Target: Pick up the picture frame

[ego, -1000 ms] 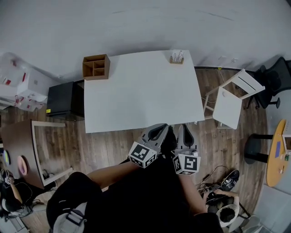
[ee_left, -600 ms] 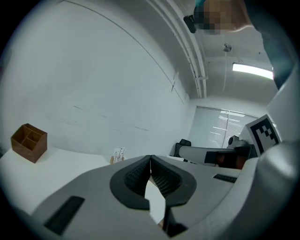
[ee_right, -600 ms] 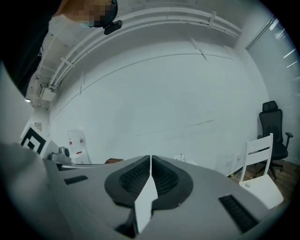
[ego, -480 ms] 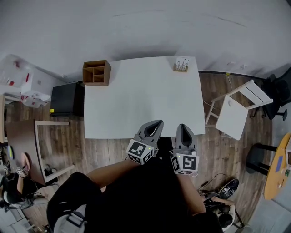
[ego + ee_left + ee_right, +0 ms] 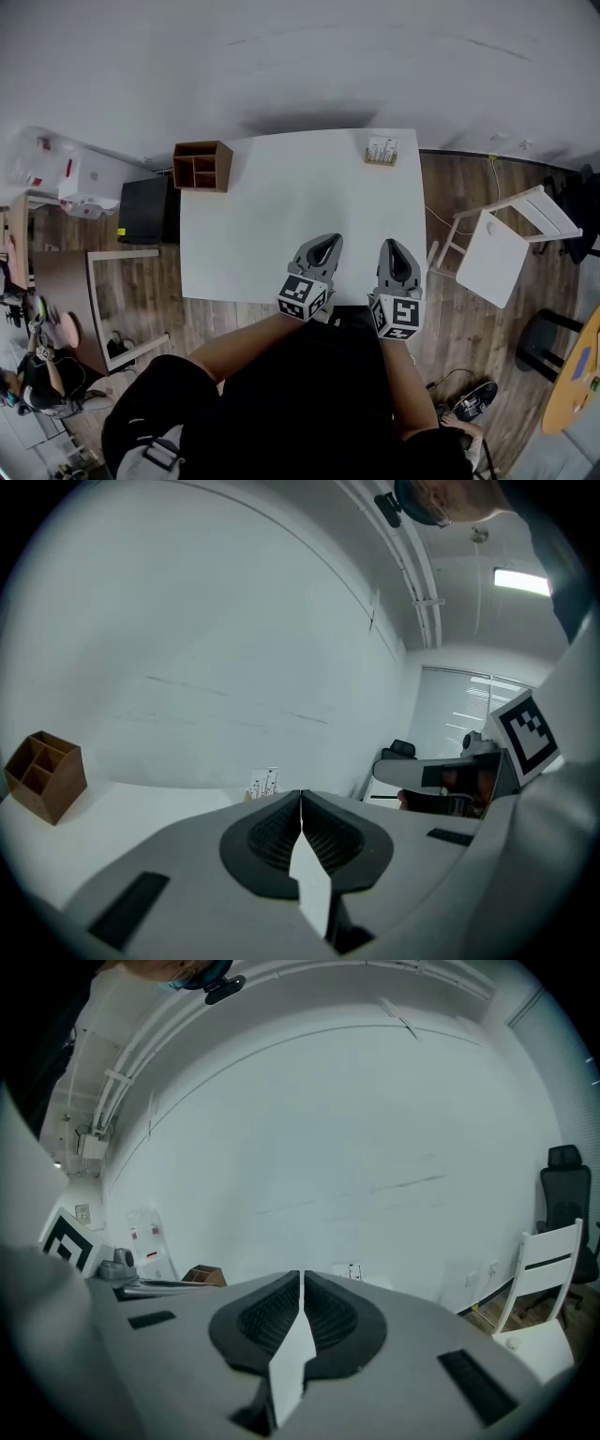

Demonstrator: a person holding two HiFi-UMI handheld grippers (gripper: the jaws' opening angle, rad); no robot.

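Since the jaws of the left gripper [image 5: 326, 246] and of the right gripper [image 5: 395, 251] are each pressed together with nothing between them, the first need, as I judge it, is to part one pair before reaching. Both grippers hang over the near edge of the white surface [image 5: 281, 225], side by side and a little apart. The picture frame [image 5: 381, 150] stands upright at the far right corner, well apart from either. The right gripper is on the frame's side, so it looks the better choice. It should travel forward over the bare top with jaws wide and close squarely on the frame's upper edge or a side, since so small and light a thing would likely tip or slide if nudged. A wooden organizer [image 5: 202, 165] with open compartments sits at the far left corner, clear of that path. The surface backs onto a pale wall [image 5: 300, 66]. A white chair [image 5: 502, 248] stands to its right and a black cabinet [image 5: 143, 210] to its left, on a wood floor [image 5: 459, 328].
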